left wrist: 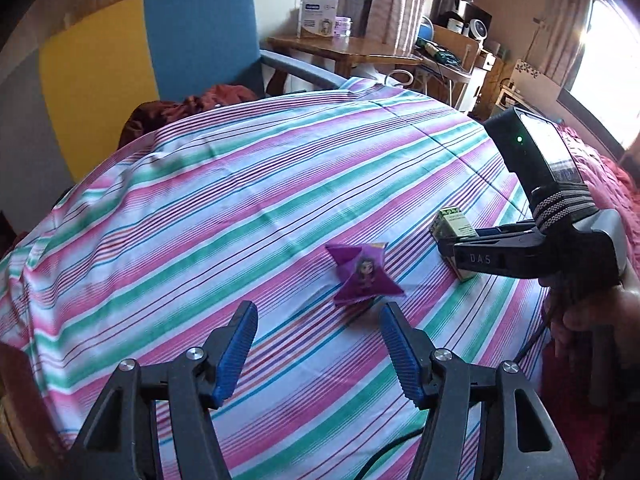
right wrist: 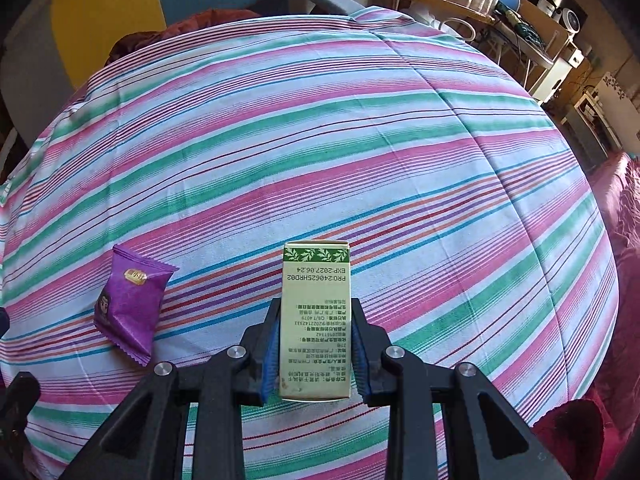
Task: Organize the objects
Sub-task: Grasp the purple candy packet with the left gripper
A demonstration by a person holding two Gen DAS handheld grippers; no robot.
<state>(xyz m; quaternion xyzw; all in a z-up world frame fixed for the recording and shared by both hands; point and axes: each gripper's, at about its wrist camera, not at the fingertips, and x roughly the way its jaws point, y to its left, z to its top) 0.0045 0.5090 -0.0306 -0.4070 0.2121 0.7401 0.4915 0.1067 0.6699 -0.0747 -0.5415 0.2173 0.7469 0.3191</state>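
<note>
A purple snack packet (left wrist: 362,276) with a cartoon figure lies on the striped cloth (left wrist: 240,200), just beyond the tips of my left gripper (left wrist: 319,314) and a little to the right. That gripper is open with nothing between its blue pads. My right gripper (right wrist: 316,306) is shut on a small cream box with a green leaf band (right wrist: 316,320), which it holds by the long sides at the cloth. In the left wrist view the same box (left wrist: 452,224) sits in the right gripper (left wrist: 460,254) to the right of the packet. From the right wrist the packet (right wrist: 130,304) lies left of the box.
The striped cloth (right wrist: 320,140) covers a rounded surface. A blue chair (left wrist: 200,36) and a crumpled red cloth (left wrist: 192,104) stand behind it. A wooden side table (left wrist: 344,50) with a box and a cluttered shelf (left wrist: 452,52) are at the back right. Red bedding (right wrist: 624,208) is at right.
</note>
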